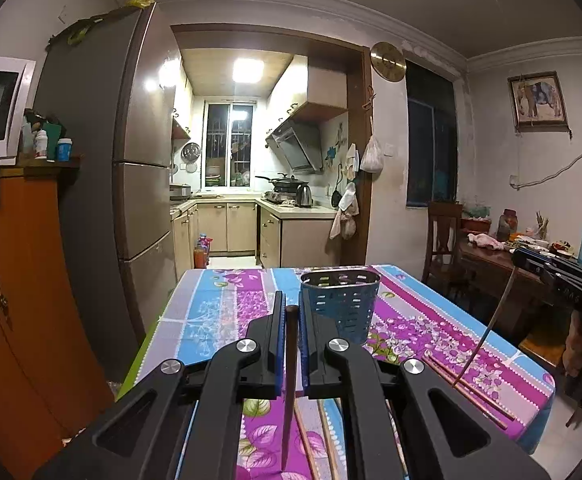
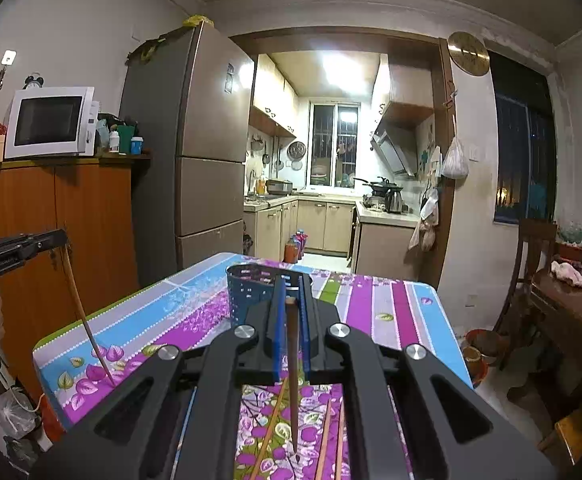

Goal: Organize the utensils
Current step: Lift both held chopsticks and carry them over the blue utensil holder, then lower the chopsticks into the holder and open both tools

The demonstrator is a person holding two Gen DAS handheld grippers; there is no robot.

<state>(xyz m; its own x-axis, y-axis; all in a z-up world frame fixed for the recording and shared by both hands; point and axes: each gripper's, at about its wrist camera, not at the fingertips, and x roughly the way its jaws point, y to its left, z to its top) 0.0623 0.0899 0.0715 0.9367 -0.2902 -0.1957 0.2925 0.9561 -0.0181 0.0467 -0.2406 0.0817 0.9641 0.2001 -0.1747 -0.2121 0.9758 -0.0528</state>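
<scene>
My left gripper [image 1: 289, 312] is shut on a dark brown chopstick [image 1: 289, 380] that hangs point down above the table. A perforated blue utensil holder [image 1: 341, 304] stands just ahead and to its right. My right gripper [image 2: 292, 304] is shut on another brown chopstick [image 2: 293, 372], also point down, with the holder [image 2: 251, 296] close ahead to its left. Loose chopsticks [image 2: 271, 432] lie on the cloth below it, and more [image 1: 467, 388] lie at the left view's right. Each gripper shows in the other's view, holding its chopstick: right [image 1: 531, 264], left [image 2: 51, 240].
The table has a purple and blue floral cloth [image 1: 219, 308]. An orange cabinet [image 1: 15, 280] with a microwave [image 2: 49, 122] and a fridge [image 1: 131, 152] stand to the left. A cluttered wooden table [image 1: 503, 256] and chair [image 1: 443, 232] stand to the right. The kitchen lies beyond.
</scene>
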